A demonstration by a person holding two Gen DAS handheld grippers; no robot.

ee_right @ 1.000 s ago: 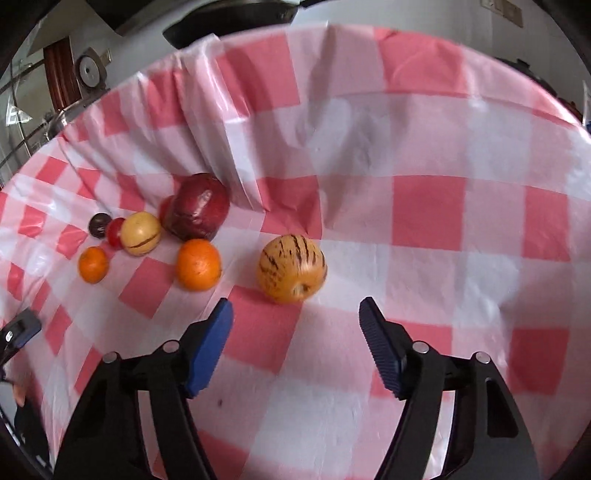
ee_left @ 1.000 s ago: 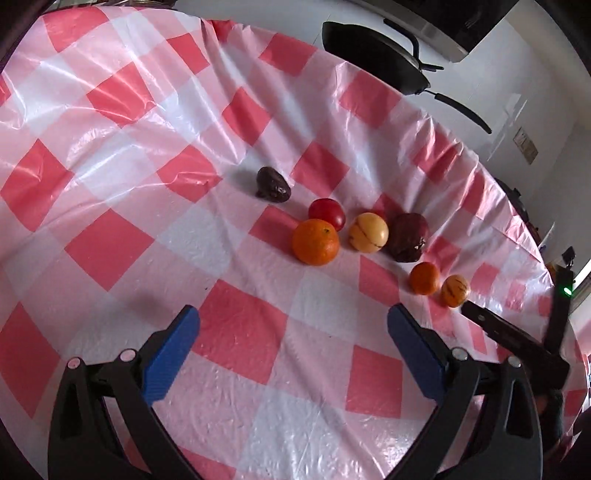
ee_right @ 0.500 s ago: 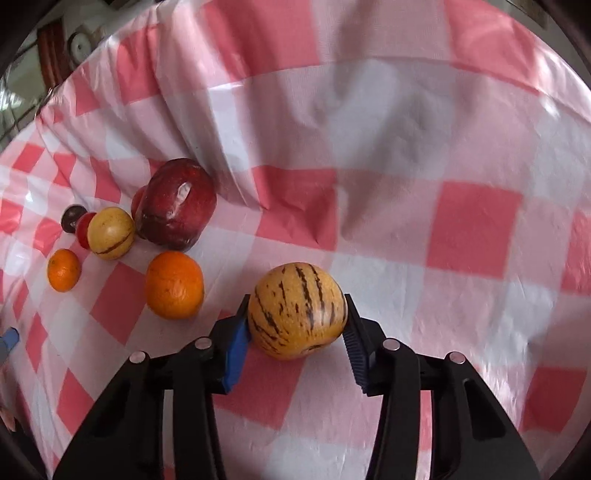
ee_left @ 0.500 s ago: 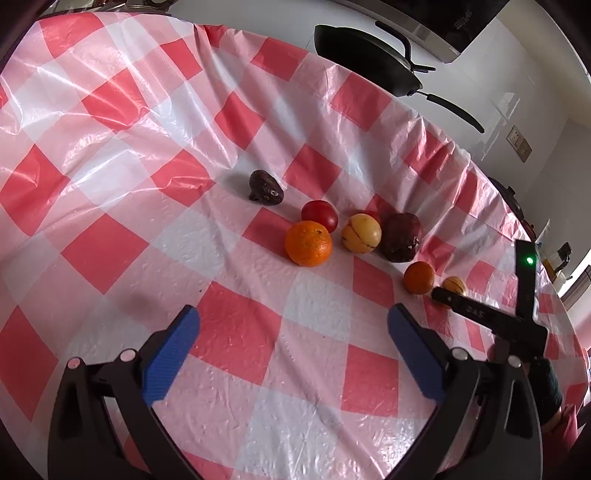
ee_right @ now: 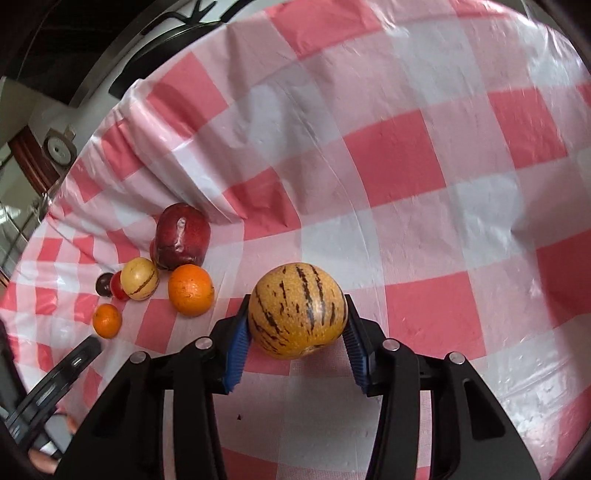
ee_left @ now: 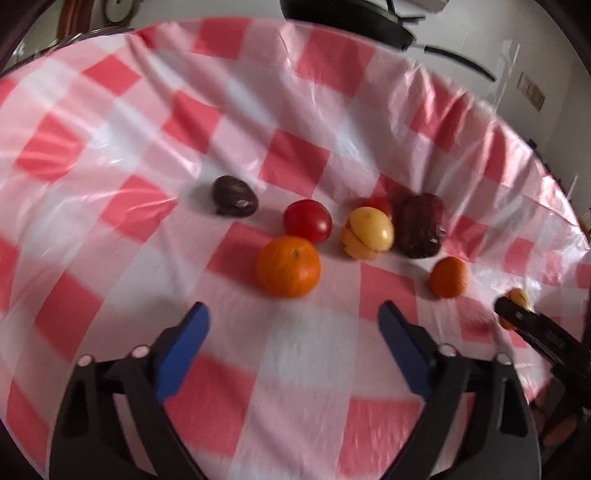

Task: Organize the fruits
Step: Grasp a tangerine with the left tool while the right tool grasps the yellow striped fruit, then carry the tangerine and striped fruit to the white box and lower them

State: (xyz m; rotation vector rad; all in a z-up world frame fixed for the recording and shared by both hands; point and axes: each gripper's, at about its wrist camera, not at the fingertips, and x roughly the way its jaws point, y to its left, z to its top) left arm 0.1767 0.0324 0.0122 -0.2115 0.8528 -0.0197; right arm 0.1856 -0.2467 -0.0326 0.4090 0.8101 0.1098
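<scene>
My right gripper (ee_right: 295, 328) is shut on a yellow fruit with dark stripes (ee_right: 297, 308), just over the checked cloth. To its left lie an orange (ee_right: 191, 290), a dark red fruit (ee_right: 182, 236) and a pale yellow fruit (ee_right: 139, 278). My left gripper (ee_left: 293, 325) is open and empty, with a large orange (ee_left: 288, 271) just ahead between its fingers. Beyond are a red tomato (ee_left: 307, 220), a pale yellow fruit (ee_left: 366, 232), a dark red fruit (ee_left: 421, 225), a small orange (ee_left: 447, 277) and a dark purple fruit (ee_left: 234, 195).
The table wears a red and white checked plastic cloth (ee_left: 110, 155), wrinkled toward the far edge. A black pan (ee_left: 354, 22) sits beyond the table. The right gripper's black frame (ee_left: 543, 332) shows at the right of the left wrist view.
My right gripper has closed on the striped yellow fruit and raised it slightly. My left gripper has moved closer to the large orange, still open.
</scene>
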